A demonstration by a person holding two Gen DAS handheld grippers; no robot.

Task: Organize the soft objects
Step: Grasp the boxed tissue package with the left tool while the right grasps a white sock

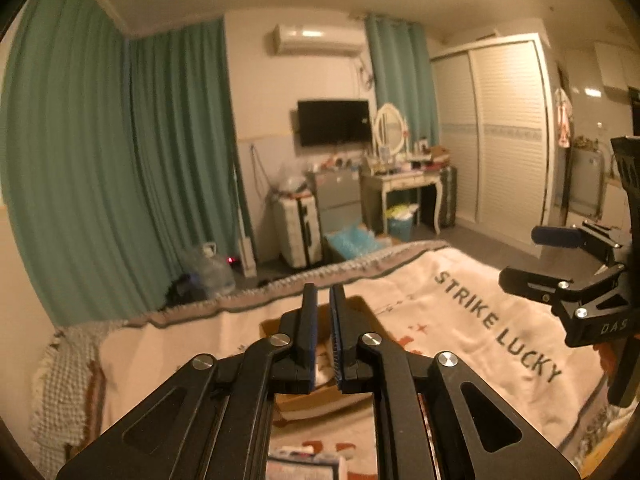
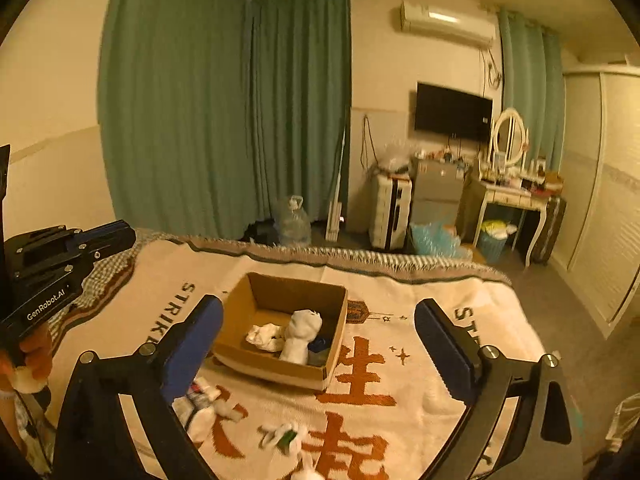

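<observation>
Right gripper [image 2: 320, 340] jaws wide apart, holding nothing.
Just beyond them an open brown cardboard box [image 2: 280, 308] holds white rolled socks [image 2: 301, 336]; left gripper [image 1: 324, 320] jaws slightly parted, holding nothing.

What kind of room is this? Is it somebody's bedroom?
Most likely a bedroom. A bed covered with a lettered blanket fills the foreground, a dressing table with an oval mirror stands by the far wall, and a tall wardrobe with sliding doors is on the right.
</observation>
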